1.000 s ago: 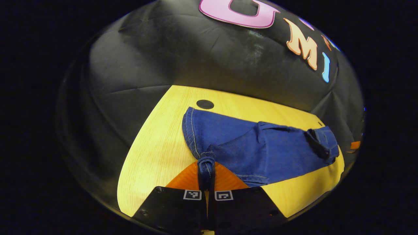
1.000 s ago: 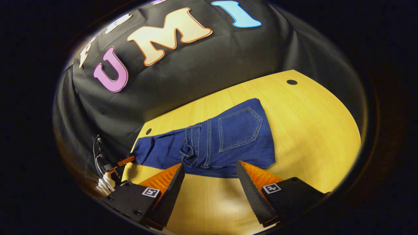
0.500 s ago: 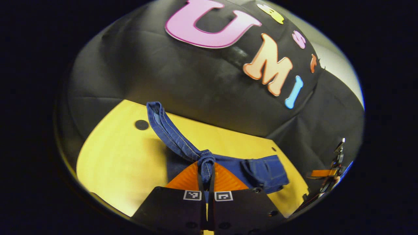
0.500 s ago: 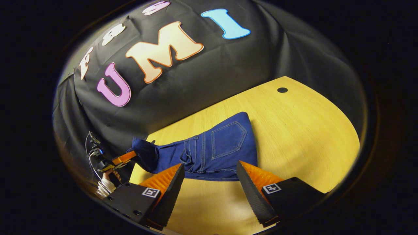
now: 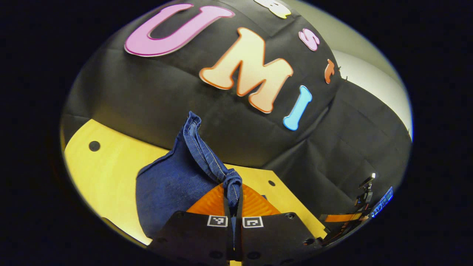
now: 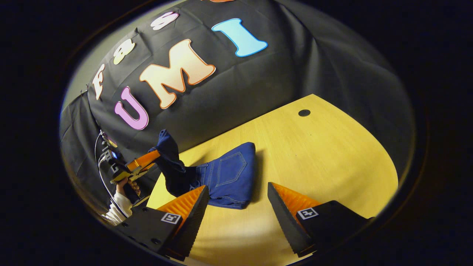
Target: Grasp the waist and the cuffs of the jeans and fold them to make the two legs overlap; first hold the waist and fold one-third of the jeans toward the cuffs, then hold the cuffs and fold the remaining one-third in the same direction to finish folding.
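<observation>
- The jeans [image 6: 225, 177] have been lifted at the cuff end since a second ago, the rest bunched on the yellow table [image 6: 325, 155]
- Left gripper [image 5: 233, 201] is clamped on the cuffs [image 5: 232, 184], raised
- Right gripper [image 6: 238, 199] hovers near the jeans with fingers apart

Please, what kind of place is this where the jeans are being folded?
Most likely a recording booth, not a home: black cloth wall hangs behind a bare wooden table. A hand holds the left claw, shut on the lifted jeans; the right claw is open above the table.
</observation>
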A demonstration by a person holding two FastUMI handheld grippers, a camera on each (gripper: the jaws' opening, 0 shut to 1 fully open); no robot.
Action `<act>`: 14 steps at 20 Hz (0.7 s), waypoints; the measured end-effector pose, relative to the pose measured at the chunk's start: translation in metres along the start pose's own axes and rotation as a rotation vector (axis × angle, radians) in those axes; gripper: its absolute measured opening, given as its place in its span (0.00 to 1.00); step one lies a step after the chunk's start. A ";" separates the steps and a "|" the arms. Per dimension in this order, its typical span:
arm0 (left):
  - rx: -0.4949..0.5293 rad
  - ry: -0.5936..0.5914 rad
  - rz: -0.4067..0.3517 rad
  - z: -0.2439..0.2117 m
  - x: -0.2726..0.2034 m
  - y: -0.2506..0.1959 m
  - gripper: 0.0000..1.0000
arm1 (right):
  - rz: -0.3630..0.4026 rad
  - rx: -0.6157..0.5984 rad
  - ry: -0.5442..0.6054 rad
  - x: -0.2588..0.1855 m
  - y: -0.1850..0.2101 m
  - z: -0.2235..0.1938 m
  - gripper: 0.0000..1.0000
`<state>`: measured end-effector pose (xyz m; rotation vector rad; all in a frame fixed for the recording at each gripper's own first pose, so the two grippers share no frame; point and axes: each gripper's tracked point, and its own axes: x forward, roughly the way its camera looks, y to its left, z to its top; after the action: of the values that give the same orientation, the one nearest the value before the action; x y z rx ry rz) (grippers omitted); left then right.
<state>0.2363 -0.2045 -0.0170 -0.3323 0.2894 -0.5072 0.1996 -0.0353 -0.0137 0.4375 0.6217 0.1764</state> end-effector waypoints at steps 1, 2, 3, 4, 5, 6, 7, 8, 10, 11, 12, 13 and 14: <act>0.014 0.009 -0.003 -0.006 0.012 -0.014 0.00 | 0.008 0.001 0.004 -0.001 -0.007 0.002 0.98; 0.029 0.022 -0.007 -0.012 0.023 -0.028 0.00 | 0.016 0.002 0.007 -0.004 -0.014 0.004 0.98; 0.049 0.041 -0.012 -0.021 0.033 -0.043 0.00 | 0.023 0.004 0.010 -0.004 -0.019 0.006 0.98; 0.071 0.058 -0.017 -0.031 0.043 -0.057 0.00 | 0.032 0.010 0.008 -0.004 -0.023 0.009 0.98; 0.102 0.086 -0.023 -0.045 0.052 -0.072 0.00 | 0.043 0.016 0.008 -0.005 -0.026 0.011 0.98; 0.135 0.113 -0.029 -0.057 0.059 -0.083 0.00 | 0.047 0.019 0.007 -0.006 -0.031 0.013 0.98; 0.168 0.138 -0.027 -0.072 0.062 -0.091 0.00 | 0.048 0.022 0.005 -0.007 -0.036 0.015 0.98; 0.206 0.172 -0.018 -0.088 0.067 -0.096 0.00 | 0.049 0.025 0.004 -0.009 -0.041 0.015 0.92; 0.266 0.246 -0.006 -0.125 0.068 -0.102 0.00 | 0.044 0.022 0.003 -0.009 -0.050 0.017 0.98; 0.295 0.276 0.010 -0.143 0.064 -0.102 0.00 | 0.041 0.017 0.006 -0.009 -0.054 0.015 0.98; 0.320 0.295 0.031 -0.154 0.062 -0.100 0.00 | 0.038 0.009 0.009 -0.009 -0.055 0.014 0.98; 0.348 0.316 0.052 -0.169 0.063 -0.098 0.00 | 0.035 -0.003 0.015 -0.008 -0.056 0.013 0.92; 0.360 0.336 0.072 -0.180 0.062 -0.096 0.01 | 0.033 -0.017 0.021 -0.009 -0.057 0.009 0.92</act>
<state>0.1843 -0.3580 -0.1557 0.1158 0.5243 -0.5326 0.1998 -0.0918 -0.0281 0.4295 0.6331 0.2174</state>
